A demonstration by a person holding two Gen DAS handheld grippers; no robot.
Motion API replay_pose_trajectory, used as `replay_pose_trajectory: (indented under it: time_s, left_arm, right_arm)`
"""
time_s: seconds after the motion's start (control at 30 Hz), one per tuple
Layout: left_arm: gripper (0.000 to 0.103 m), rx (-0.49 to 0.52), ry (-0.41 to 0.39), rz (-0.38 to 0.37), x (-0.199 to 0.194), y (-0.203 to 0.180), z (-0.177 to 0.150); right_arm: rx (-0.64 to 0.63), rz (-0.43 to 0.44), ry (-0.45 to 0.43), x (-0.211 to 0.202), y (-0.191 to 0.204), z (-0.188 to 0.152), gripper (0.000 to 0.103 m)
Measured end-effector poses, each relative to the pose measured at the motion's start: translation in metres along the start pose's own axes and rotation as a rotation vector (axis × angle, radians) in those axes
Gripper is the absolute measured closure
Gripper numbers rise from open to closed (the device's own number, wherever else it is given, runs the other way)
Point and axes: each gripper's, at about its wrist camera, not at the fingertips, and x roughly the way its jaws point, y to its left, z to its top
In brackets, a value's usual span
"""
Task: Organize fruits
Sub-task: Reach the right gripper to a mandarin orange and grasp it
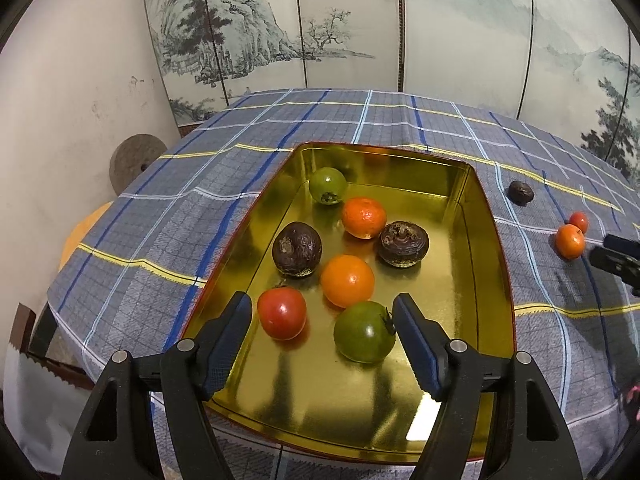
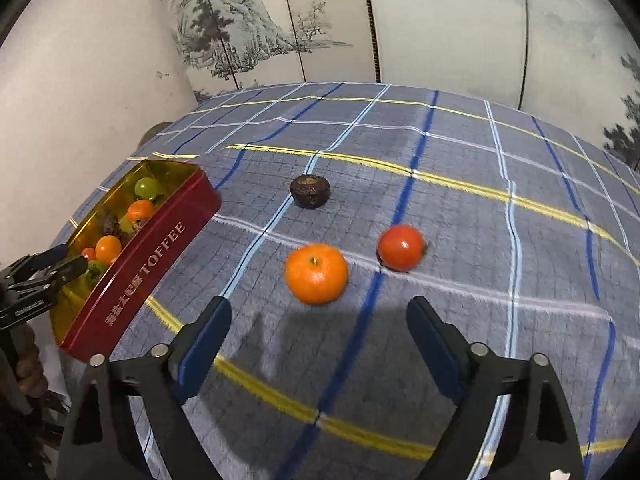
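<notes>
Colours on the checked cloth

The tin (image 2: 140, 276) is red outside, gold inside (image 1: 460, 280); the cloth (image 2: 440, 208) is grey with blue, white and yellow lines; fruits are orange (image 2: 316, 273), red (image 2: 401, 247), green (image 1: 364, 331) and dark brown (image 2: 310, 191).

Home room: painted folding screen (image 1: 280, 36), tablecloth (image 2: 440, 184).

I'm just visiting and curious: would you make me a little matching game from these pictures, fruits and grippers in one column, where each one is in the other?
Things:
1. green tomato
2. tangerine
3. dark brown fruit
4. left gripper

Places:
A. on the cloth, farthest back of the three loose fruits
B. open over the tin's near end
C. in the tin, beside a gripper finger
D. on the cloth, nearest the right gripper

Pairs: 1-C, 2-D, 3-A, 4-B
</notes>
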Motion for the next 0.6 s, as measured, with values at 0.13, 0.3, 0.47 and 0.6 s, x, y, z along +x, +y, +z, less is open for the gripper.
replay_pose_trajectory:
  time_s: [0.13,0.3,0.47,0.6]
  left_arm:
    - [0.03,0.01,-0.001,0.001,-0.001,0.0,0.002]
    - [0.03,0.025,-0.005,0.007,-0.003,-0.002,0.004]
    - [0.03,0.026,-0.006,0.011,-0.003,-0.001,0.004]
    - [0.03,0.019,-0.004,0.006,-0.005,0.001,0.002]
  right_arm:
    - [-0.031,-0.009,0.004,0.016,0.005,0.013,0.026]
    - [-0.062,-0.031,0.047,0.041,0.007,0.021,0.041]
    - [-0.115,-0.042,0.081,0.046,0.016,0.02,0.067]
    - [-0.116,0.03,0.039,0.029,0.032,0.022,0.067]
